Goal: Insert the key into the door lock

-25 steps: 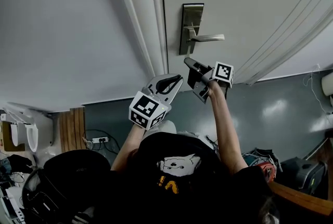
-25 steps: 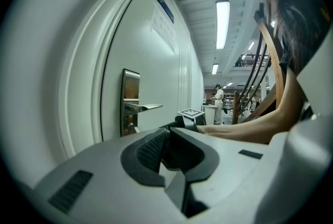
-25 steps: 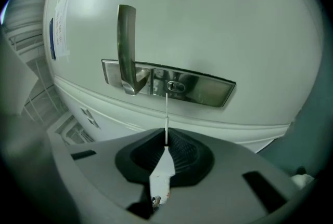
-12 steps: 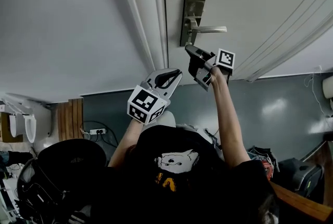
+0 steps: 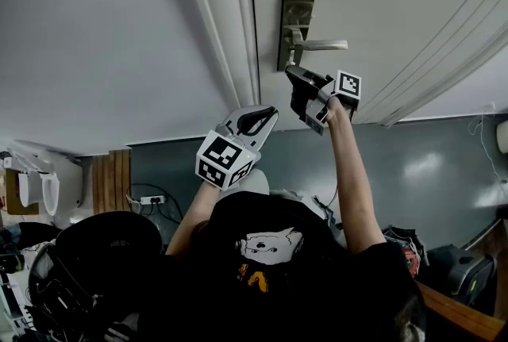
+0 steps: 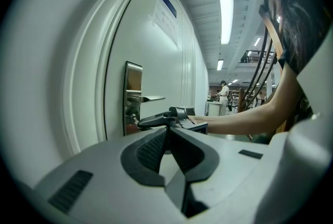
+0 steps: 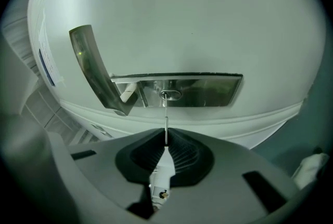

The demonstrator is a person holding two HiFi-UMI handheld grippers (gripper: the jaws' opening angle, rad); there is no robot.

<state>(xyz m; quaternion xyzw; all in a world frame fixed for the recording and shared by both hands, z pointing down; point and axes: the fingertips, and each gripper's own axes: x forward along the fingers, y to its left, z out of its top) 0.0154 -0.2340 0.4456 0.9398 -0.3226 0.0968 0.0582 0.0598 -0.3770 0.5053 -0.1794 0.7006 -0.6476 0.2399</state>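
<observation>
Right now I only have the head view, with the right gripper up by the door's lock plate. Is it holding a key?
Observer: Yes. In the right gripper view the right gripper is shut on a key, blade pointing forward.
Operator: Is it at the keyhole?
Observer: Its tip meets the keyhole in the lock plate; how deep, I cannot tell.
Operator: And the left gripper?
Observer: The left gripper has its jaws together with nothing between them.

Nothing legible. Blue plate [image 6: 166, 2] and paper notice [image 6: 165, 21] on door [image 6: 151, 62]: print too small. Shirt print [image 5: 257, 278] unreadable.
</observation>
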